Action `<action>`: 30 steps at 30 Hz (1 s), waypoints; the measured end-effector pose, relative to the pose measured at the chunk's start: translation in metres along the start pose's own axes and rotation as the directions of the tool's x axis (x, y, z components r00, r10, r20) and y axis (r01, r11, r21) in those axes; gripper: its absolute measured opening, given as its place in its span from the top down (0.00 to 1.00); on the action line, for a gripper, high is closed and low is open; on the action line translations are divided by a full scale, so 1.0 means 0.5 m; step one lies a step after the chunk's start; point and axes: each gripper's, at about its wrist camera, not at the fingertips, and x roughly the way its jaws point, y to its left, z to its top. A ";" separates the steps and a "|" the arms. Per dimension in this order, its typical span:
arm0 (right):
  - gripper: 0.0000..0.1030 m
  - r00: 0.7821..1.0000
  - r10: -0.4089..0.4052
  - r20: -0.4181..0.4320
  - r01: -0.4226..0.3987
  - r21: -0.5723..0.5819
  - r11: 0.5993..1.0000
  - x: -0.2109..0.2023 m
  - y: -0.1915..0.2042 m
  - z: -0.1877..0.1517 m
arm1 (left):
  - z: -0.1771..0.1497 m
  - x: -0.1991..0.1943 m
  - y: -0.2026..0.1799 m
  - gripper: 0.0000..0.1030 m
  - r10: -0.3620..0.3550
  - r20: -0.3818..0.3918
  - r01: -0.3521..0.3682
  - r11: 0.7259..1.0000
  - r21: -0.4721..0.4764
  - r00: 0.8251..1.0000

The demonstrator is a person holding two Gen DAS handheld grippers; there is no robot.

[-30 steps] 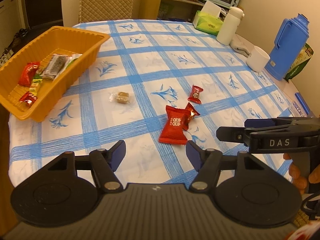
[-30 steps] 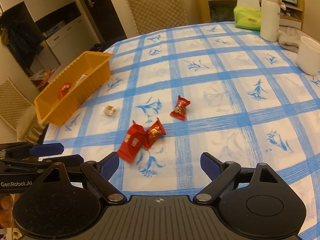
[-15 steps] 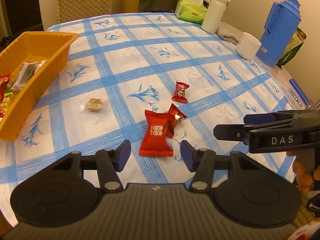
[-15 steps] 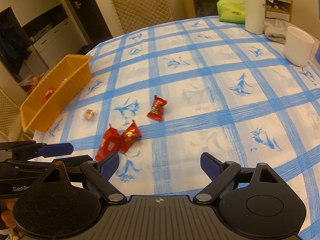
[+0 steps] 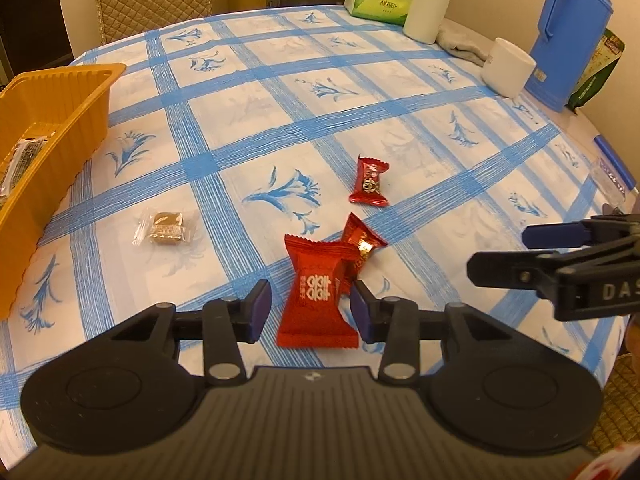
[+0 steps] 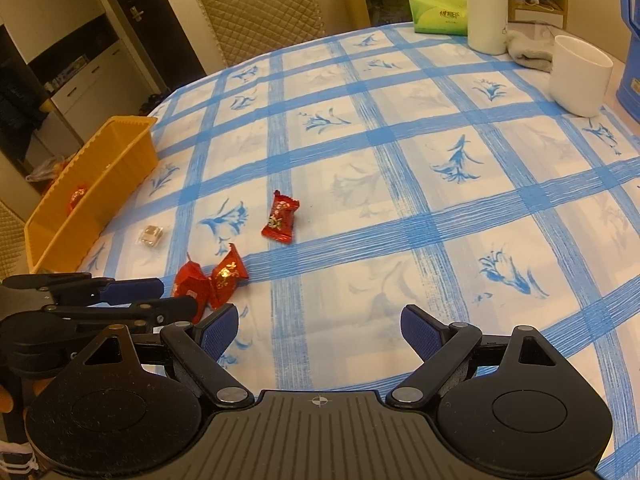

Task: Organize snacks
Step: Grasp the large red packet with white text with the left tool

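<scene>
Left wrist view: the left tool (image 5: 310, 306) is lowered over the table (image 5: 360, 120), its jaws narrowed and just now closing. The large red packet (image 5: 318, 300) lies flat between the pads. The right pad (image 5: 360, 310) is at the packet's edge; the left pad (image 5: 258, 306) stands just clear of it, so the packet is not pinched. A small red candy (image 5: 360, 242) is tucked under the packet's far right corner, touching it. A second red candy (image 5: 370, 182) lies apart, farther out. A clear-wrapped brown sweet (image 5: 164, 228) lies to the left, between the packets and the orange tray (image 5: 60, 120). The tray sits at the table's left edge with wrapped snacks inside. The right tool (image 5: 500, 254) enters from the right edge, near the packets but not touching them.

Right wrist view: the right tool (image 6: 320, 330) has its jaws spread wide with only bare cloth between them. The left tool (image 6: 176, 296) comes in from the left, its fingers flanking the large red packet (image 6: 192, 286). The small candy (image 6: 228, 274) touches that packet. The other candy (image 6: 280, 218) lies farther out; the tray (image 6: 100, 176) is at far left.
</scene>
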 end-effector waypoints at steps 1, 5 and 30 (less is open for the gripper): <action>0.14 1.000 0.000 -0.001 0.000 0.001 1.000 0.001 -0.001 0.001 | 0.002 0.004 0.001 0.62 0.002 -0.003 -0.002 1.000 0.001 1.000; 0.14 1.000 0.001 -0.002 -0.001 0.001 1.000 0.005 -0.003 0.005 | 0.005 0.017 0.004 0.69 0.001 -0.017 -0.002 1.000 -0.003 1.000; 0.47 0.982 0.172 -0.083 -0.181 -0.113 0.977 0.093 0.102 0.027 | -0.017 -0.077 0.115 0.79 0.125 0.040 -0.118 0.982 -0.146 0.991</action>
